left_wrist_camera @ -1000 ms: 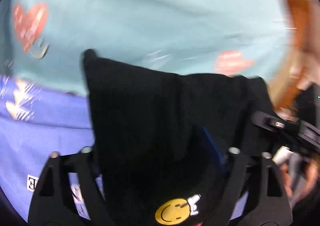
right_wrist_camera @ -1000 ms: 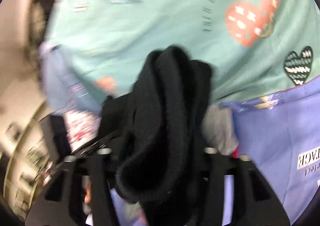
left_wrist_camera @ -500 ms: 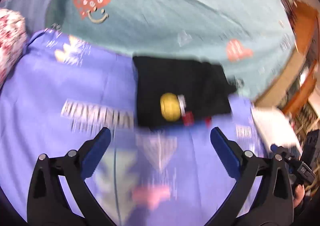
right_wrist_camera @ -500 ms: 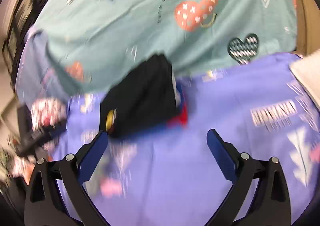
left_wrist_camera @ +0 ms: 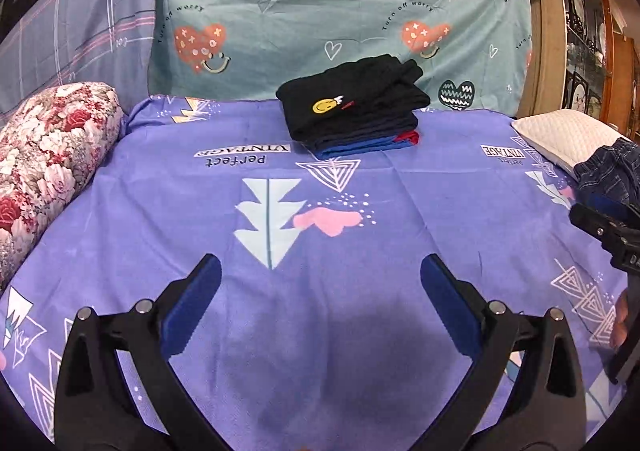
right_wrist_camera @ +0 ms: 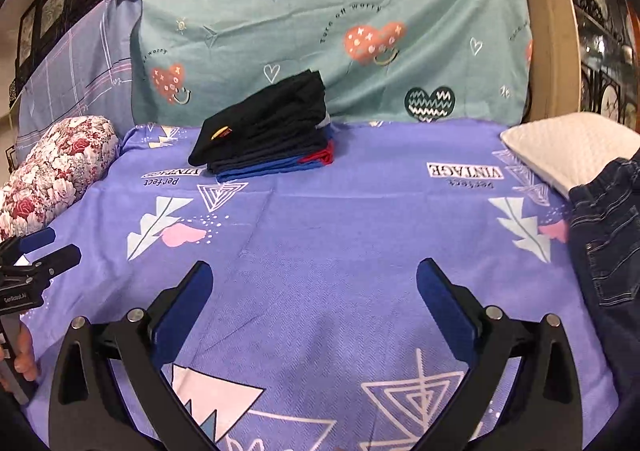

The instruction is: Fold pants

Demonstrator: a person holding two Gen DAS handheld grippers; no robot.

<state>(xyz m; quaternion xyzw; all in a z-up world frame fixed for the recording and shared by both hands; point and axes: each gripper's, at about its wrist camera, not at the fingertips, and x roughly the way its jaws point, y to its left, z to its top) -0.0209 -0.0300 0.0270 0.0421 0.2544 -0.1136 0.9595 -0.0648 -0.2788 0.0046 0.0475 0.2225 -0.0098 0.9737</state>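
Folded black pants with a yellow smiley patch (left_wrist_camera: 352, 103) lie on top of a stack of folded clothes at the far edge of the purple sheet (left_wrist_camera: 320, 235); they also show in the right wrist view (right_wrist_camera: 268, 119). Blue and red layers show under them. My left gripper (left_wrist_camera: 320, 291) is open and empty, well back from the stack. My right gripper (right_wrist_camera: 314, 287) is open and empty too. Dark blue jeans (right_wrist_camera: 604, 235) lie unfolded at the right, also visible in the left wrist view (left_wrist_camera: 608, 171).
A floral bolster (left_wrist_camera: 44, 155) lies at the left edge. A white pillow (right_wrist_camera: 568, 147) sits at the right, behind the jeans. A teal heart-print sheet (left_wrist_camera: 340, 19) hangs behind the stack. Wooden furniture (left_wrist_camera: 560, 31) stands at the far right.
Both grippers were shut on the black pants a second ago. They let go, opened, and pulled back toward me. The pants now rest folded on the stack.
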